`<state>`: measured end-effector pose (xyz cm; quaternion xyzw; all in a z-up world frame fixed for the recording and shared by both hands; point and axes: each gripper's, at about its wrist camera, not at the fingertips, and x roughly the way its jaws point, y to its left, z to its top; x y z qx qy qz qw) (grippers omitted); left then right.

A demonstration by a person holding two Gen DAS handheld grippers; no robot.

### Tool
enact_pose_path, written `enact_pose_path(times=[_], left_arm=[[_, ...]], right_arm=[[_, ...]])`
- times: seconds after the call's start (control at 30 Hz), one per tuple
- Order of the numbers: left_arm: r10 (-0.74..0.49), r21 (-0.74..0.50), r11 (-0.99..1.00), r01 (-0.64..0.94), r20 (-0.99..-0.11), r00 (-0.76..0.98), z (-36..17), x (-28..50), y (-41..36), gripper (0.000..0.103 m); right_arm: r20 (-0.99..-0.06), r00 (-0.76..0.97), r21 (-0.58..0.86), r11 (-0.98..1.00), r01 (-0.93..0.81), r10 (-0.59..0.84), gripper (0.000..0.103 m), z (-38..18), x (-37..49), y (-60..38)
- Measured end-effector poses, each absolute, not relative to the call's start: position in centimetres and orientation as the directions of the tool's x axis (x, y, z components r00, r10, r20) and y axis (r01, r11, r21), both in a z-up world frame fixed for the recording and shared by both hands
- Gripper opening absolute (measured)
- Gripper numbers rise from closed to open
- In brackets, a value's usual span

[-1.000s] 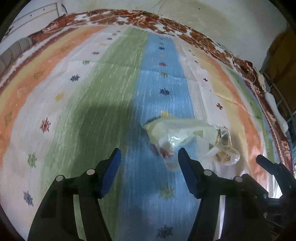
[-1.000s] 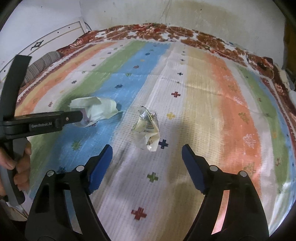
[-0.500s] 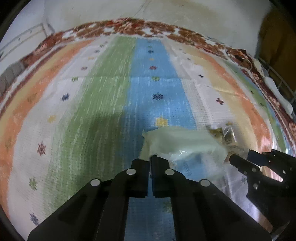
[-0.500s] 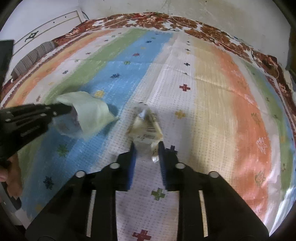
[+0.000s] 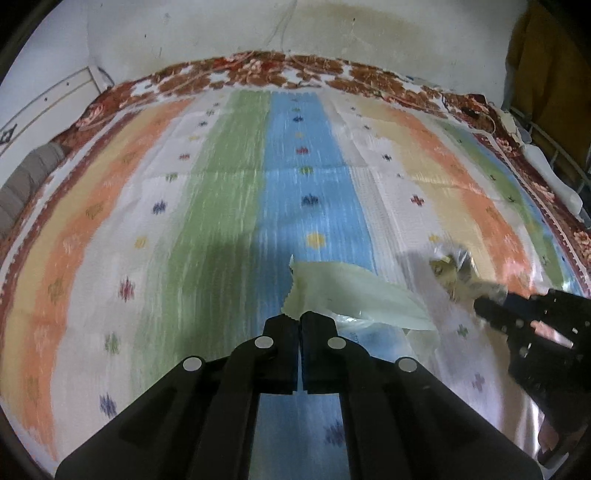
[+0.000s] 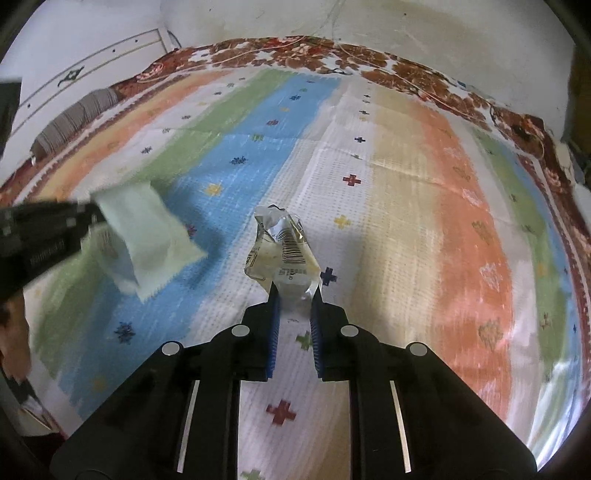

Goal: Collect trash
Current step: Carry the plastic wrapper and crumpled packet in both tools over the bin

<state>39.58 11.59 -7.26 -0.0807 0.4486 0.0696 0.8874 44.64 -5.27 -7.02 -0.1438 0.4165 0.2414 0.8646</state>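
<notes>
My left gripper (image 5: 299, 319) is shut on a pale green plastic wrapper (image 5: 347, 295) and holds it above the striped bedspread (image 5: 221, 206). The wrapper also shows in the right wrist view (image 6: 147, 232), hanging from the left gripper (image 6: 94, 216). My right gripper (image 6: 294, 295) is shut on a crumpled clear wrapper with a barcode (image 6: 282, 251), lifted off the bedspread (image 6: 406, 221). That clear wrapper also shows in the left wrist view (image 5: 456, 269), at the tip of the right gripper (image 5: 480, 304).
The bedspread lies over a red floral blanket (image 5: 295, 72) against a stained wall (image 5: 332, 33). A grey striped bolster (image 6: 70, 122) lies at the left edge. A white headboard (image 6: 92, 66) stands at the far left. A metal rack (image 5: 554, 147) stands at the right.
Both grippers closed from open onto their wrappers and then lifted them off the bedspread. The green wrapper now hangs in the air from my left gripper.
</notes>
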Motion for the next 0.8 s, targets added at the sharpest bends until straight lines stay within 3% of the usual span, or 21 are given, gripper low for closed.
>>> enact_pose_path(times=[0.5,0.8], left_arm=[[-0.007,-0.124,0.979,-0.164,-0.817,0.576,-4.1,34.0,9.6,0.0],[-0.07,-0.204,0.969,-0.143,-0.774,0.63,-0.3,29.5,8.7,0.0]], right_arm=[[-0.784,0.526,0.011,0.853,-0.521,0.331,0.014,-3.5,38.7,-8.3],[-0.773,0.533,0.013,0.849,-0.528,0.344,0.014,-0.6,33.5,-9.2]])
